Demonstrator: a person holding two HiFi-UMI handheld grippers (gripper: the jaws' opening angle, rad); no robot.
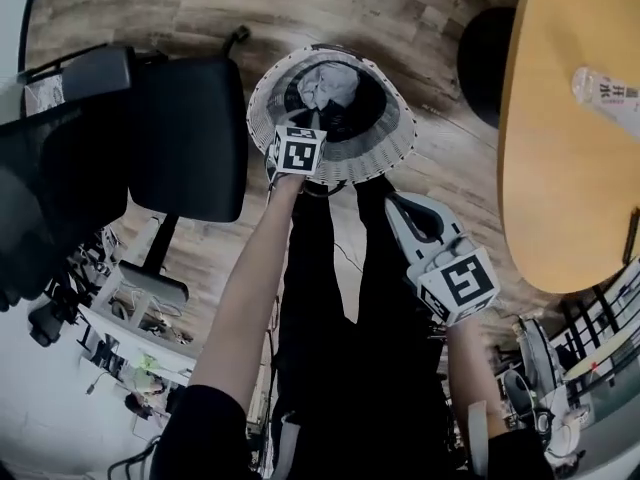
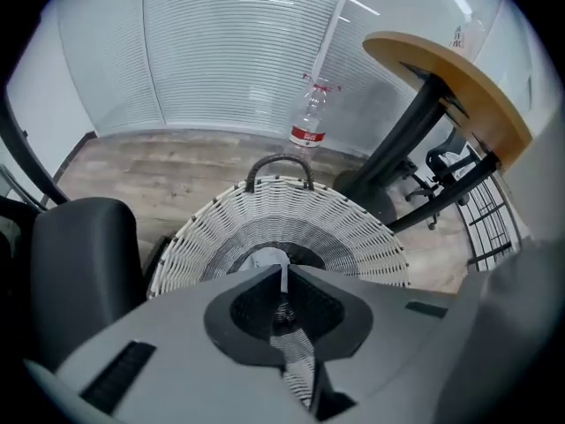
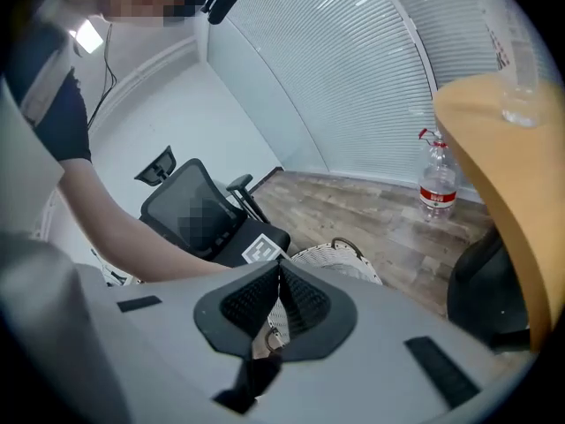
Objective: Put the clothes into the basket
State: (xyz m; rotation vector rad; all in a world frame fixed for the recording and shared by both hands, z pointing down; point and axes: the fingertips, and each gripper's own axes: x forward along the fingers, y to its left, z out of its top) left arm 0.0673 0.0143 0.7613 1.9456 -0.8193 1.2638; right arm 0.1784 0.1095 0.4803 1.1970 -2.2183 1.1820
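Observation:
A white wicker basket (image 1: 385,148) stands on the wooden floor in front of the person's legs, with a grey cloth (image 1: 328,86) lying in its dark middle. My left gripper (image 1: 305,138) hangs over the basket's near rim, pointing steeply down. In the left gripper view its jaws (image 2: 283,272) are shut with nothing between them, above the basket (image 2: 353,228) and the cloth (image 2: 265,258). My right gripper (image 1: 398,206) is to the right, nearer the person and off the basket. It is shut and empty (image 3: 279,270), with the basket (image 3: 353,268) beyond its tips.
A black office chair (image 1: 185,138) stands left of the basket. A round wooden table (image 1: 570,138) with a clear bottle (image 1: 605,93) on it fills the right side, a dark stool (image 1: 485,48) beside it. A water bottle (image 2: 307,122) stands on the floor behind the basket.

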